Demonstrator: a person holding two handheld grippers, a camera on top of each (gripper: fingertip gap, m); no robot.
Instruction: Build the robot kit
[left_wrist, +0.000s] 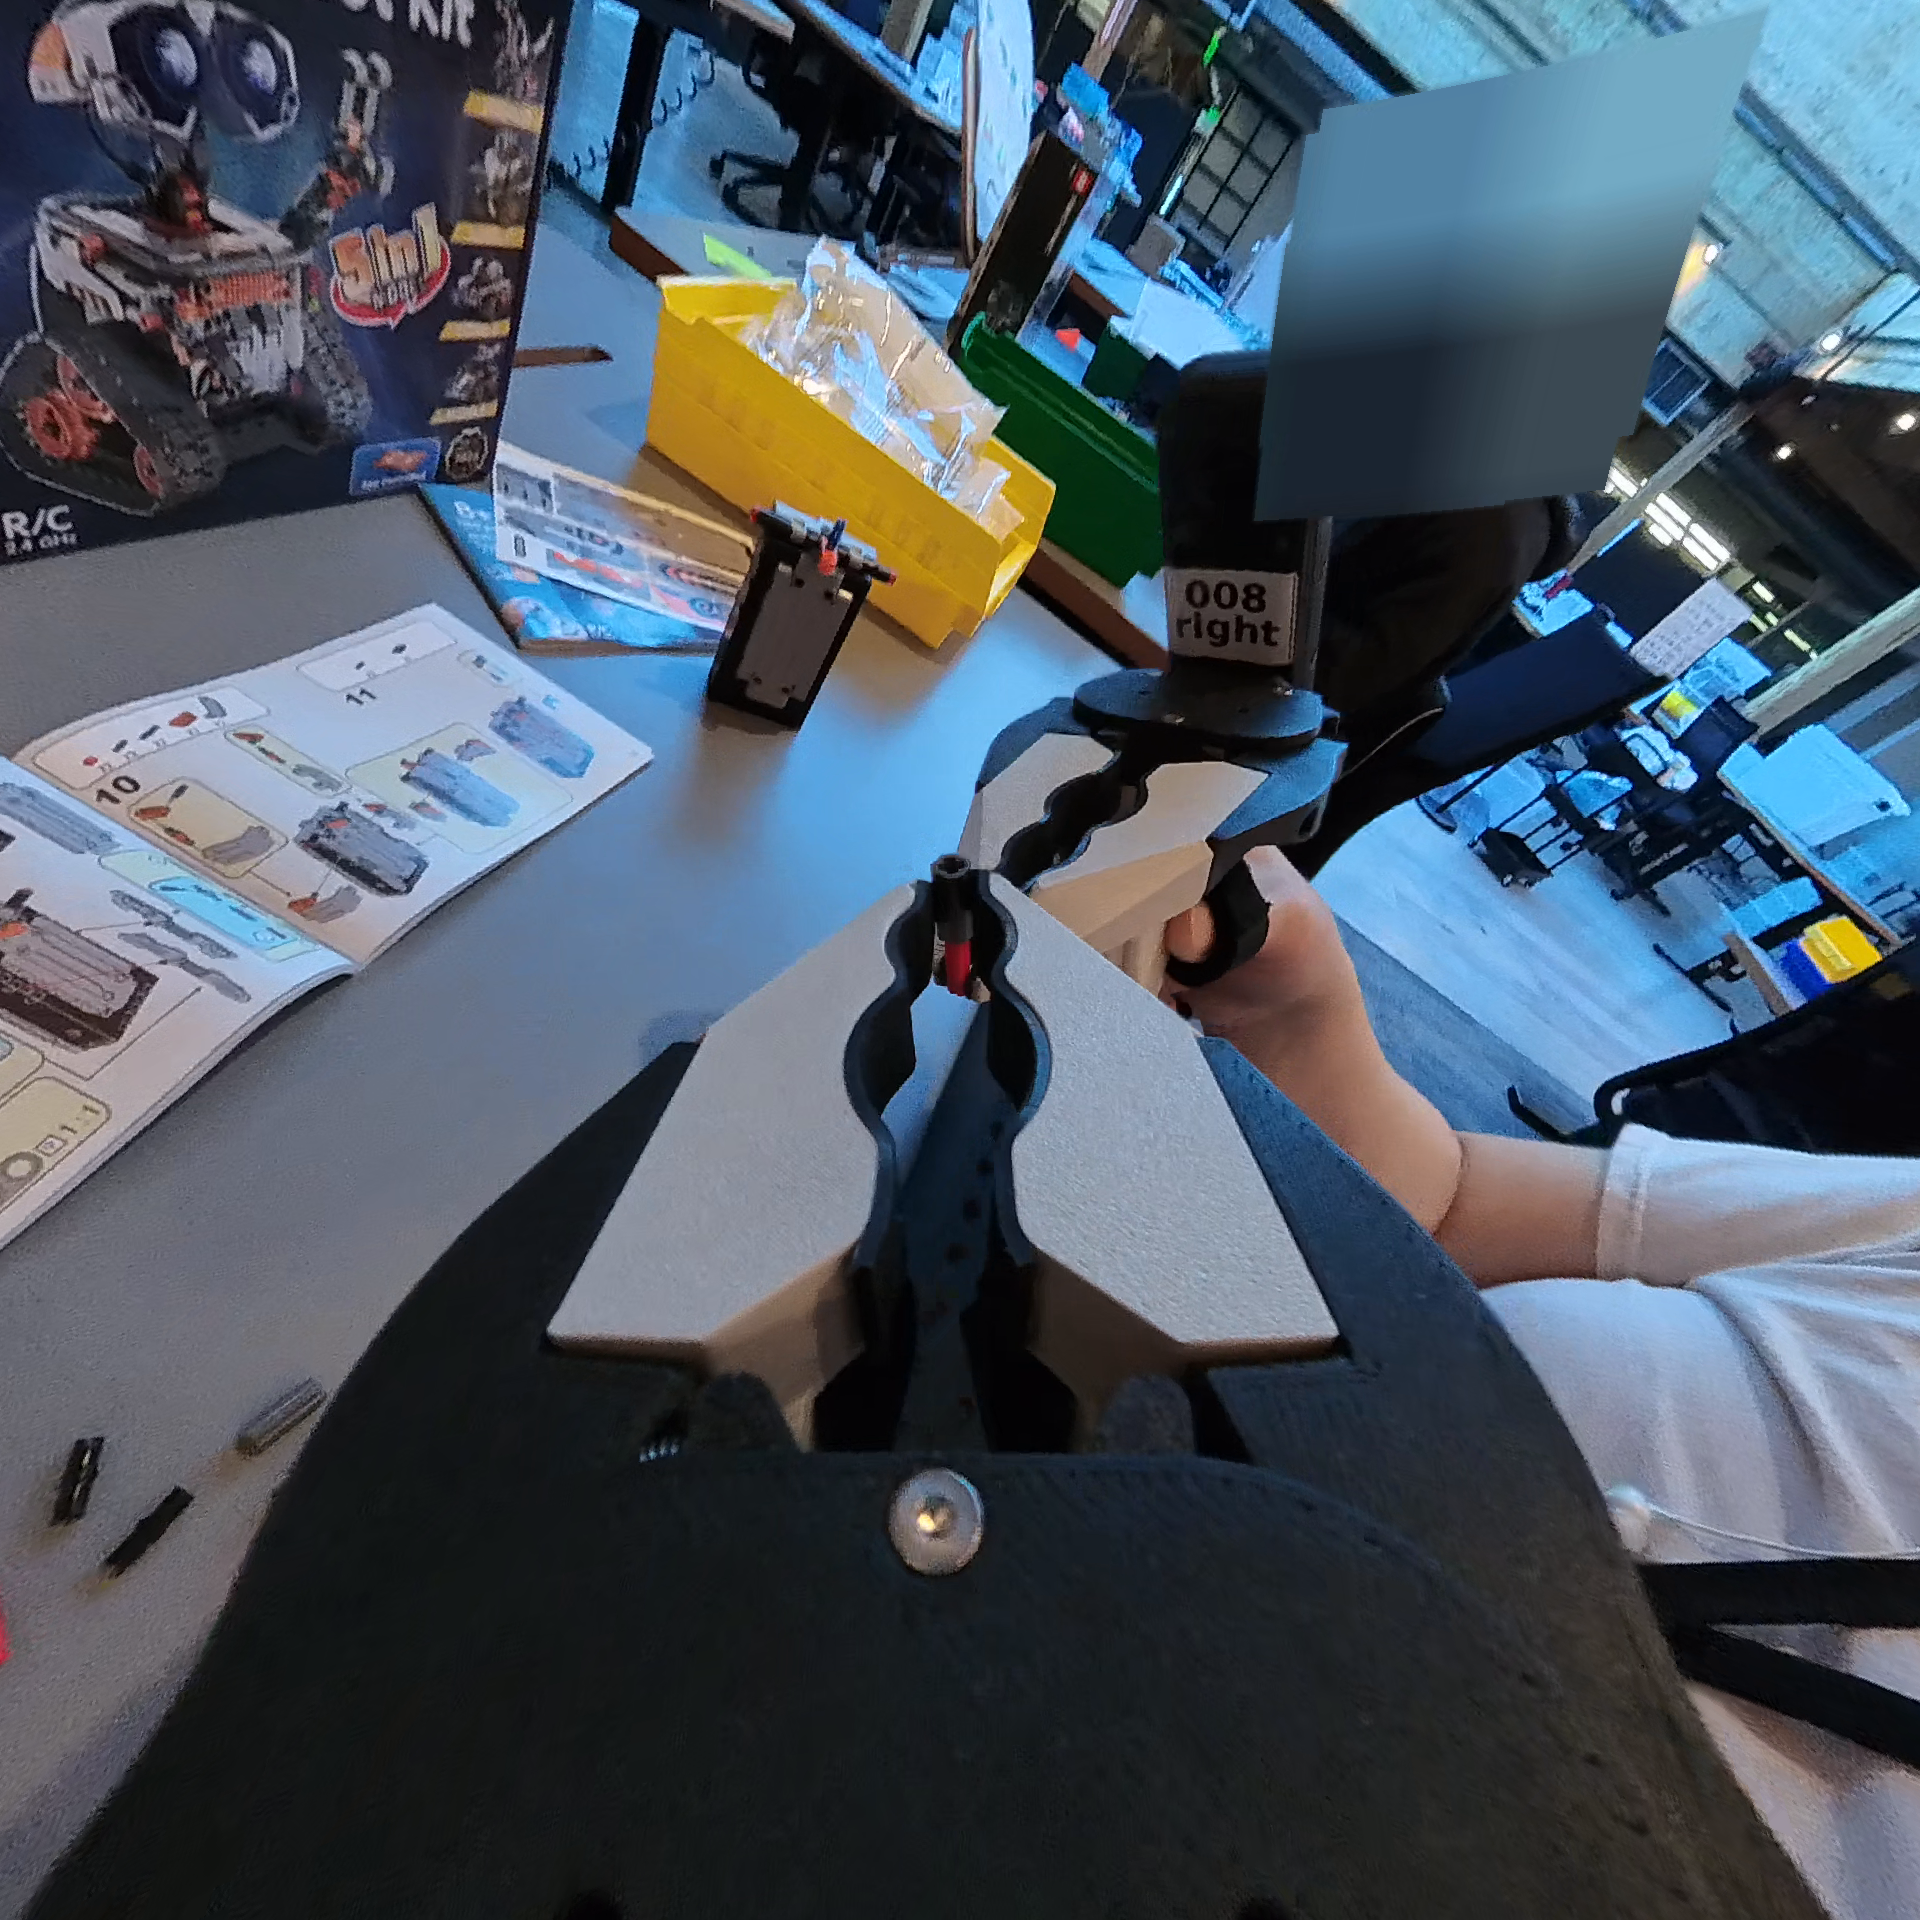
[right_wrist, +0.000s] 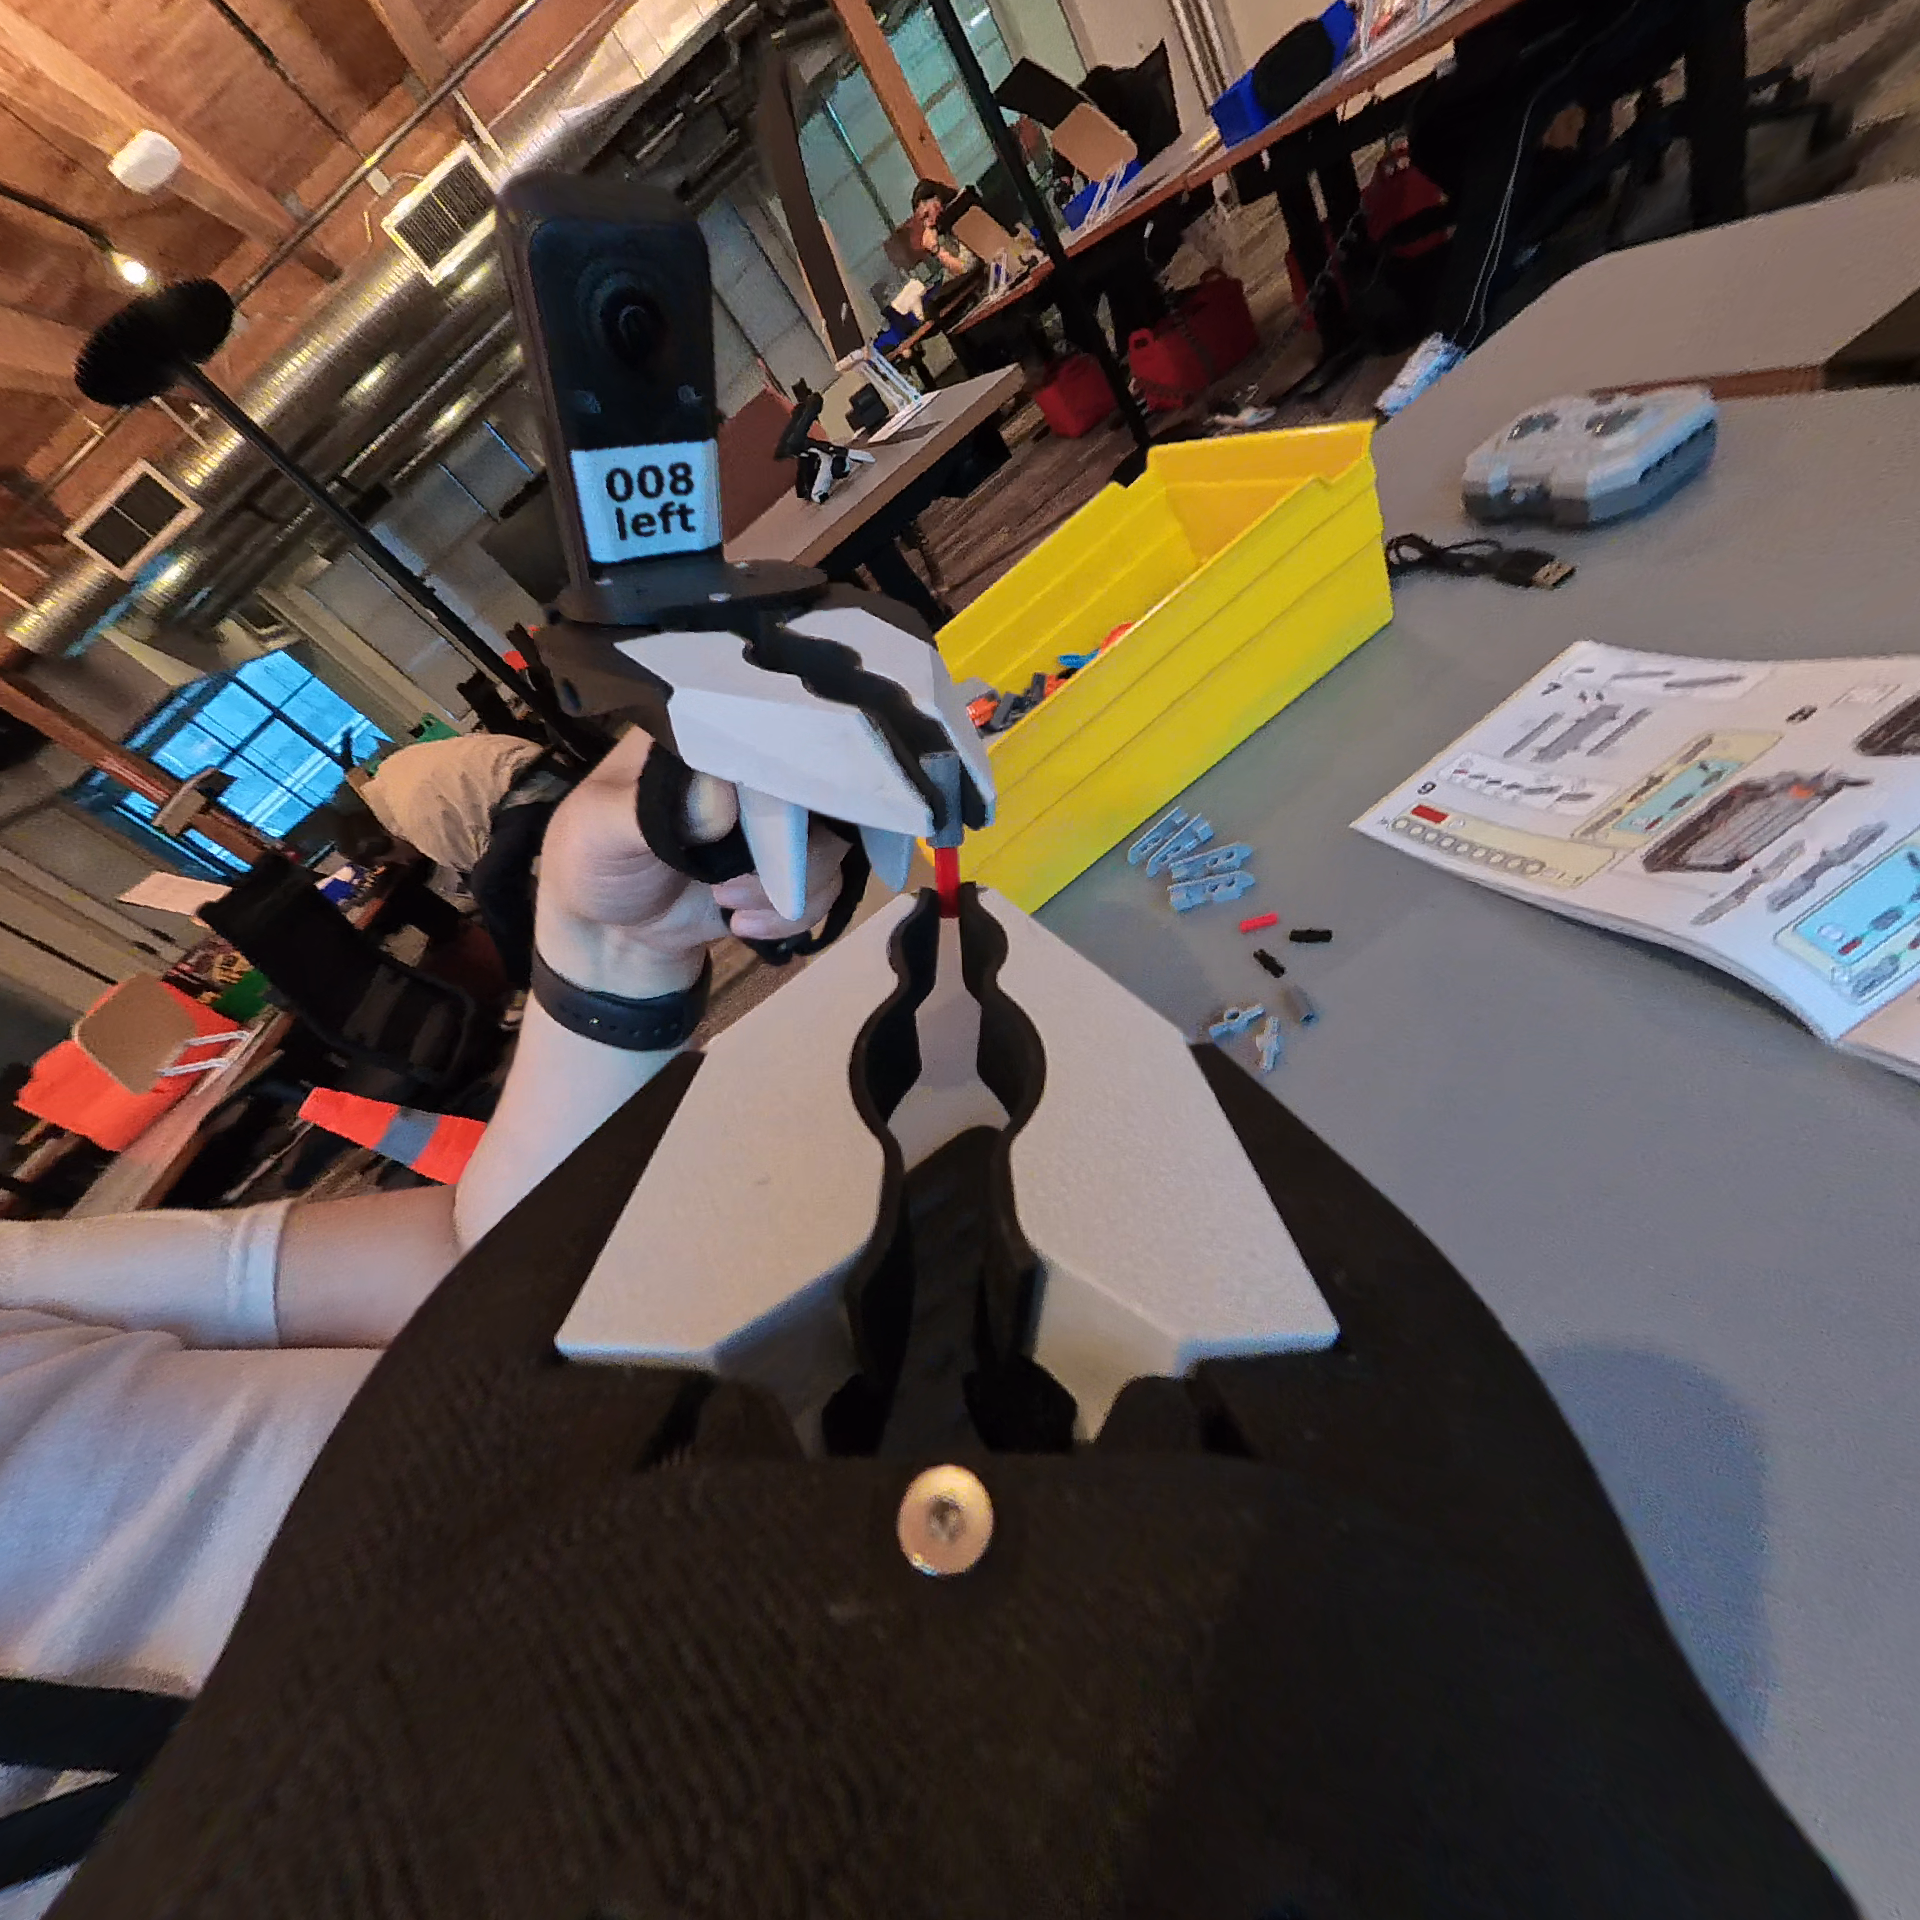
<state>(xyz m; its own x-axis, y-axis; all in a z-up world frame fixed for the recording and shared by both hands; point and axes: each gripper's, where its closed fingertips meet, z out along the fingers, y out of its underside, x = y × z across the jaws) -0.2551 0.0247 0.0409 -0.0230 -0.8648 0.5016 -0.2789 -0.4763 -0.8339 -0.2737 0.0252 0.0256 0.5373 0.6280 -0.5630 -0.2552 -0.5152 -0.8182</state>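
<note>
Two tongs, left (left_wrist: 951, 914) and right (right_wrist: 951, 904), both clamped on one red axle (right_wrist: 948, 871).

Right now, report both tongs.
Left tongs: shut on the sleeve of a red pin.
Right tongs: shut on the same pin.

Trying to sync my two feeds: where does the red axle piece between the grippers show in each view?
Left wrist view: red axle centre frame, in the left gripper tips.
Right wrist view: the axle centre, between right gripper and the left one.
Shared landmark: open instruction booklet.
</note>
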